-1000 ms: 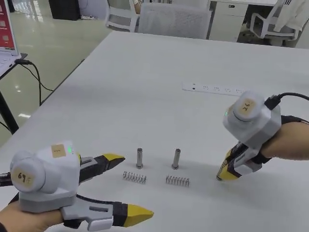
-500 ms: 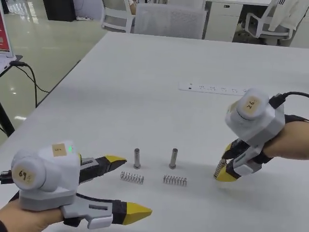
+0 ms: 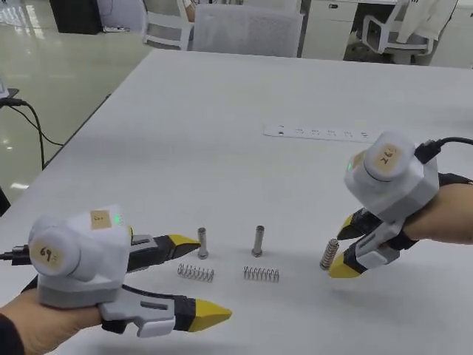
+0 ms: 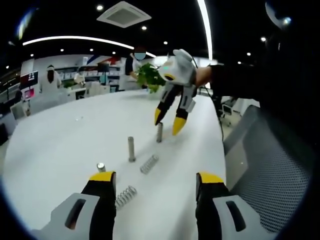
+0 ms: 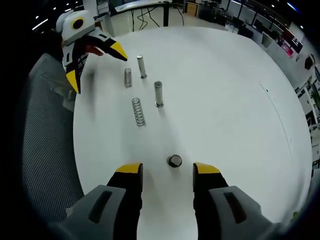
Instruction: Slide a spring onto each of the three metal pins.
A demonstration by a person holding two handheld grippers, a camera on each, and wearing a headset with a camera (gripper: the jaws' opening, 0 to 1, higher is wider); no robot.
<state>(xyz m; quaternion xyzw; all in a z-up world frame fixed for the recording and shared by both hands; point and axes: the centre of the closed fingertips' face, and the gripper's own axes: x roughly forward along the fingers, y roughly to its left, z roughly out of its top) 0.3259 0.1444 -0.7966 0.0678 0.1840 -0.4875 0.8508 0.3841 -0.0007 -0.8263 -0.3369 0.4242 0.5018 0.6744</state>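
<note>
While I look down across the white table (image 3: pixel 222 133), the left gripper (image 3: pixel 199 279) sits at the near left with its yellow-tipped jaws spread wide and nothing between them. The round sticker (image 3: pixel 46 256) on its cap reads "69", and a smaller square label (image 3: pixel 100 218) on top is too small for me to read. Just past its upper jaw the left pin (image 3: pixel 202 242) stands upright and bare, with a loose spring (image 3: pixel 196 272) lying flat just in front of it. The middle pin (image 3: pixel 258 240) is bare too, a second spring (image 3: pixel 261 274) lying flat before it. Further right the third pin (image 5: pixel 174 161) stands upright with the third spring (image 3: pixel 329 255) coiled round it. The right gripper (image 3: pixel 344 245) hangs just beside it, jaws parted and pinching nothing, the pin just off their tips. Its tan sticker (image 3: pixel 387 156) looks to me like "26". A white power strip (image 3: pixel 318 134) lies well behind.
</note>
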